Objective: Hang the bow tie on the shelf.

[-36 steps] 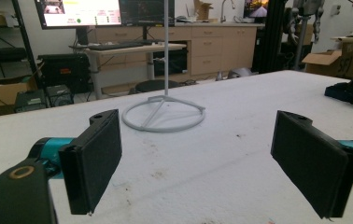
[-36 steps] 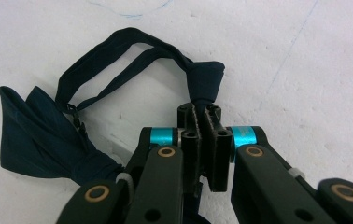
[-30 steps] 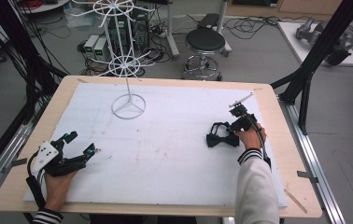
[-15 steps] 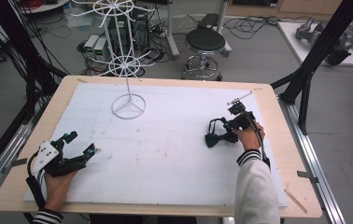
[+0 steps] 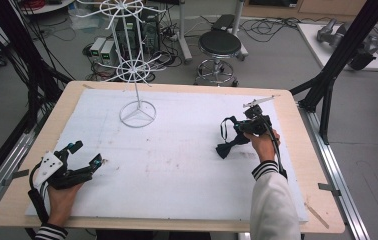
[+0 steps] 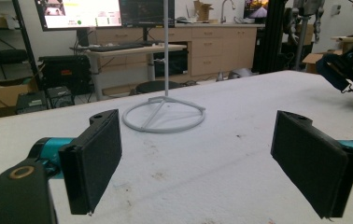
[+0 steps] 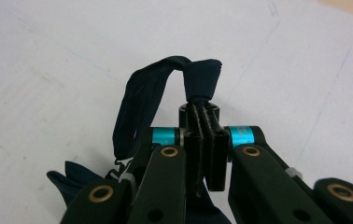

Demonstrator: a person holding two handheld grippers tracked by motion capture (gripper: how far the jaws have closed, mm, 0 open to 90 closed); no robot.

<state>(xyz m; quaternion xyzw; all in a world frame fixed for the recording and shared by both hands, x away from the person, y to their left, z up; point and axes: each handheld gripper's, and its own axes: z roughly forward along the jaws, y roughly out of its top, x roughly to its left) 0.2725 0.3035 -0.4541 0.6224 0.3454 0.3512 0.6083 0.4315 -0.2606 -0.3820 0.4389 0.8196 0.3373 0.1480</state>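
A dark navy bow tie (image 5: 225, 148) with its strap hangs from my right gripper (image 5: 243, 128) at the right of the white-covered table (image 5: 177, 165). In the right gripper view the jaws of that gripper (image 7: 203, 112) are pressed together on the bow tie (image 7: 165, 88), whose knot and strap loop stick out past the tips. My left gripper (image 5: 88, 153) rests at the near left, open and holding nothing. In the left gripper view its (image 6: 198, 158) pads (image 6: 95, 158) stand wide apart, facing the white wire stand (image 6: 164, 116) and the bow tie (image 6: 347, 77) far right.
The white wire stand (image 5: 138, 114) rises from a ring base at the table's far left, with tiered wire rings above. A black stool (image 5: 219, 45) and computer boxes (image 5: 102, 49) sit on the floor beyond the far edge. Black frame posts (image 5: 327, 80) flank the table.
My right gripper has shifted slightly, and the bow tie hangs a little more stretched out below it. The left gripper has stayed put.
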